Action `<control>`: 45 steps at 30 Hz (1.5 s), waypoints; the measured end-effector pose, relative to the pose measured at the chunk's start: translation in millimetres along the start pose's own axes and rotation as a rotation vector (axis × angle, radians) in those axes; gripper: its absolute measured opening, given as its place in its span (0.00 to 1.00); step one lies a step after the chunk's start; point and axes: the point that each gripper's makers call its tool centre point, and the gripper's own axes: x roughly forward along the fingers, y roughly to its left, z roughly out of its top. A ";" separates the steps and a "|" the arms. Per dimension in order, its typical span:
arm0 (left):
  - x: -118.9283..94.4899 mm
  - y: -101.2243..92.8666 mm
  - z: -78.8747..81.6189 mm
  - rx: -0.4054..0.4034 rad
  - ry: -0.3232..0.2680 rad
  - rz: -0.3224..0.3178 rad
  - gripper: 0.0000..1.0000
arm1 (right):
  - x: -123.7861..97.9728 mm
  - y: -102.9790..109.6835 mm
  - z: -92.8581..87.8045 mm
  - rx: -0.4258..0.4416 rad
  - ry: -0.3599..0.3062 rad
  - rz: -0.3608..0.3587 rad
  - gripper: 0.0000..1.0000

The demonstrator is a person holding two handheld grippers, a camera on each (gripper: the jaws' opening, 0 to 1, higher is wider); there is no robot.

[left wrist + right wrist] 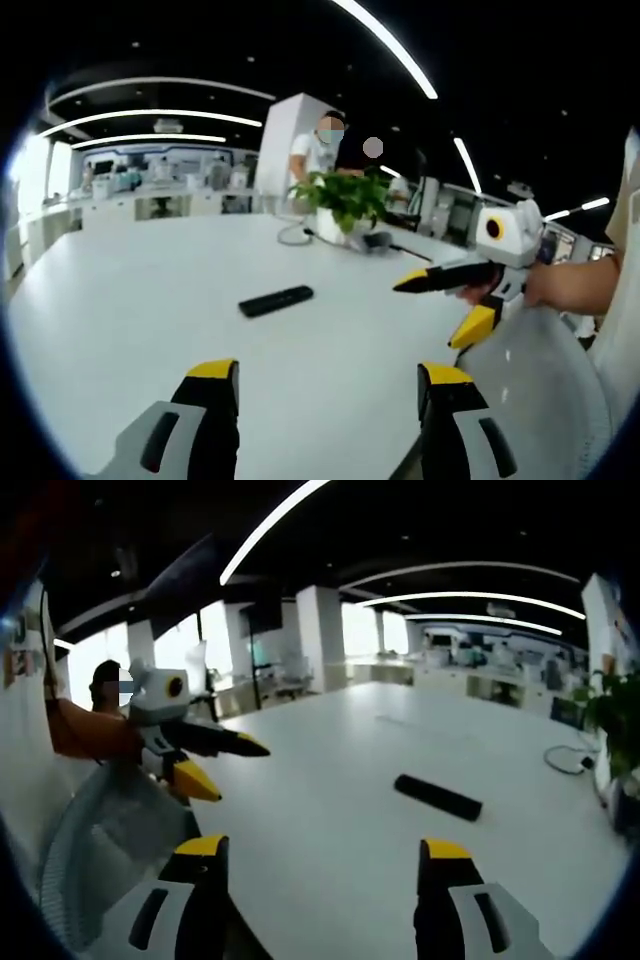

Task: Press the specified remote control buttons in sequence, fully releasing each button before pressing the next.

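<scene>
Holding both grippers spread and empty, left gripper (328,385) and right gripper (325,865), we see the remote control (276,300) lying flat mid-table (120,300), well ahead. We judge it light, rigid, likely to slide; press straight down on top.

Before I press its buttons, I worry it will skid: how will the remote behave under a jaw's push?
The remote lies flat on the smooth white table, so it may slide. It looks slim and stiff, probably light. It seems unlikely to roll.
</scene>
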 end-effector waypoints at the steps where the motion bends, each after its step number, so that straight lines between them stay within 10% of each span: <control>1: -0.1 0.1 -0.1 0.001 0.000 0.001 0.74 | 0.0 -0.2 -0.5 0.000 0.001 0.001 0.76; 45: 0.0 -3.4 -0.7 -0.002 -0.002 -0.012 0.74 | 0.1 1.8 -2.6 -0.003 0.007 0.005 0.76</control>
